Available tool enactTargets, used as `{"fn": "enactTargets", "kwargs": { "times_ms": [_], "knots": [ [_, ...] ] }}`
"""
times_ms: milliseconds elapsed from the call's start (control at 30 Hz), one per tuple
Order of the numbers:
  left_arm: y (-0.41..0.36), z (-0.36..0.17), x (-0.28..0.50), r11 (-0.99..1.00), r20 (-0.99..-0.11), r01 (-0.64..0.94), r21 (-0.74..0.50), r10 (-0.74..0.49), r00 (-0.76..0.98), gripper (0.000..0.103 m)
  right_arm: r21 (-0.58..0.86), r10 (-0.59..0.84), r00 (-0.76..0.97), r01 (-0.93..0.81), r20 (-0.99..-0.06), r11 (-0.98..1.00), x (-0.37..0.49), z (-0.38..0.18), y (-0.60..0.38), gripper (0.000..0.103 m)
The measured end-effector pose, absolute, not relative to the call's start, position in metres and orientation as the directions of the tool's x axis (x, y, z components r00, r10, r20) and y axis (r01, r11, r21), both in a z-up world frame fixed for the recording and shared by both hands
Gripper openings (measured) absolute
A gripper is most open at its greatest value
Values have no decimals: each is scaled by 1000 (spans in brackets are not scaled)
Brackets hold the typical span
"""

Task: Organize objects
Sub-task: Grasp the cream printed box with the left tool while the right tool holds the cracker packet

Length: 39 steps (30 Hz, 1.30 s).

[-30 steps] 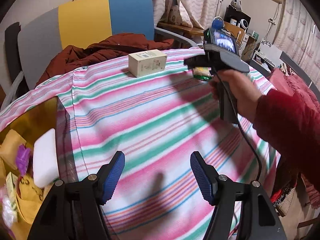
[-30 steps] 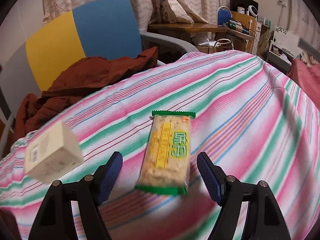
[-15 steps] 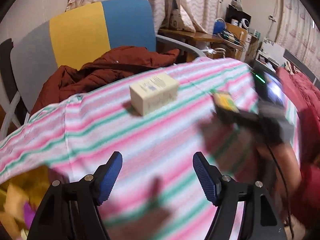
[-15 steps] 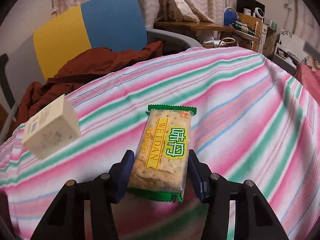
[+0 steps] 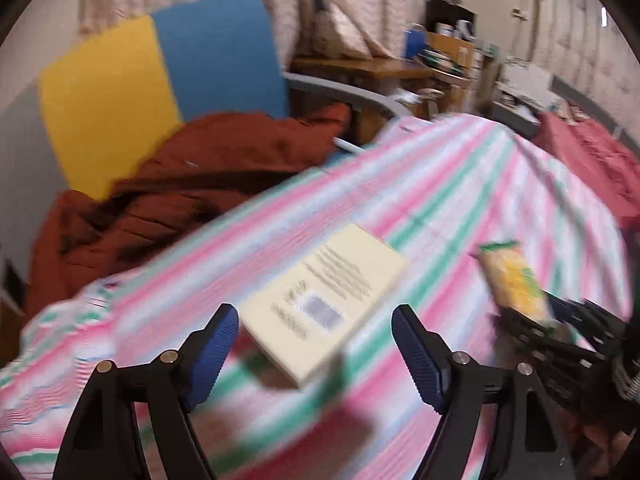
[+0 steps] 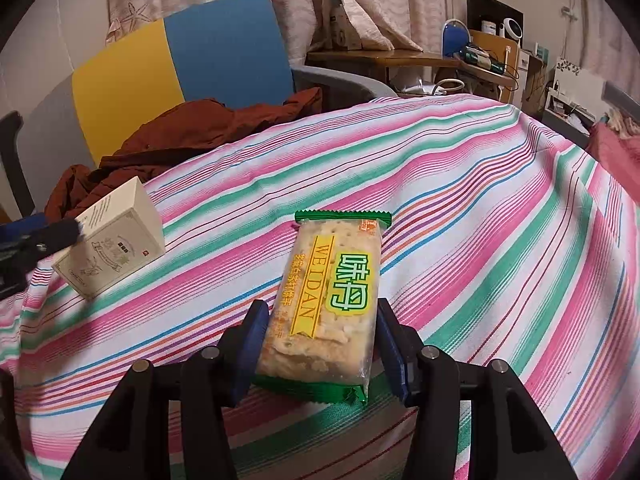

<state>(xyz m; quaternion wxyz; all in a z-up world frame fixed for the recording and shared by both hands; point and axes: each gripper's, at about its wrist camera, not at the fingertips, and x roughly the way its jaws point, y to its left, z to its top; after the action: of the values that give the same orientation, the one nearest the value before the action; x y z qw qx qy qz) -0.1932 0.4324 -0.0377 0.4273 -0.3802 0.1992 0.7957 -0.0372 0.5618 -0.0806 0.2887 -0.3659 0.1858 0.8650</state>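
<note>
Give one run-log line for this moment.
right hand-held gripper: shut on cracker packet | left hand-held gripper: opening, empty, facing cream box | surface: striped cloth

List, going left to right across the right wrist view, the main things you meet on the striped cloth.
left gripper → cream box → cracker packet, clamped in the right gripper

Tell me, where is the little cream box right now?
The cream box lies on the striped tablecloth, just ahead of the opening left claw. In the right wrist view it sits left of the cracker packet.
</note>
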Motion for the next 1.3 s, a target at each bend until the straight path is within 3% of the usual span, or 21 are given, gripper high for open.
{"fn": "enactTargets", "kwargs": {
  "times_ms": [133, 333, 700, 733, 800, 833, 1300],
  "knots": [
    [424, -28, -157, -441, -742, -895, -66, 621, -252, 80, 123, 359, -574, -635, -736, -763, -36, -81, 563, 54],
    [424, -21, -160, -588, -684, -798, 133, 528, -503, 82, 127, 358, -577, -634, -734, -763, -36, -80, 564, 54],
    [464, -48, -190, -495, -795, -861, 118, 473, -381, 83, 120, 365, -576, -635, -731, -763, -36, -81, 564, 54],
    [465, -50, -184, -478, -794, -870, 122, 479, -374, 81, 119, 366, -576, -636, -731, -763, -36, -81, 564, 54],
    [466, -52, -169, -435, -784, -889, 145, 497, -371, 62, 116, 369, -575, -636, -731, -763, -37, -81, 563, 54],
    [468, -55, -163, -425, -786, -891, 162, 490, -376, 59, 113, 371, -573, -637, -731, -763, -37, -81, 563, 54],
    [472, -74, -163, -609, -767, -789, 77, 469, -437, 50, 102, 378, -570, -638, -729, -763, -38, -82, 562, 54]
  ]
}}
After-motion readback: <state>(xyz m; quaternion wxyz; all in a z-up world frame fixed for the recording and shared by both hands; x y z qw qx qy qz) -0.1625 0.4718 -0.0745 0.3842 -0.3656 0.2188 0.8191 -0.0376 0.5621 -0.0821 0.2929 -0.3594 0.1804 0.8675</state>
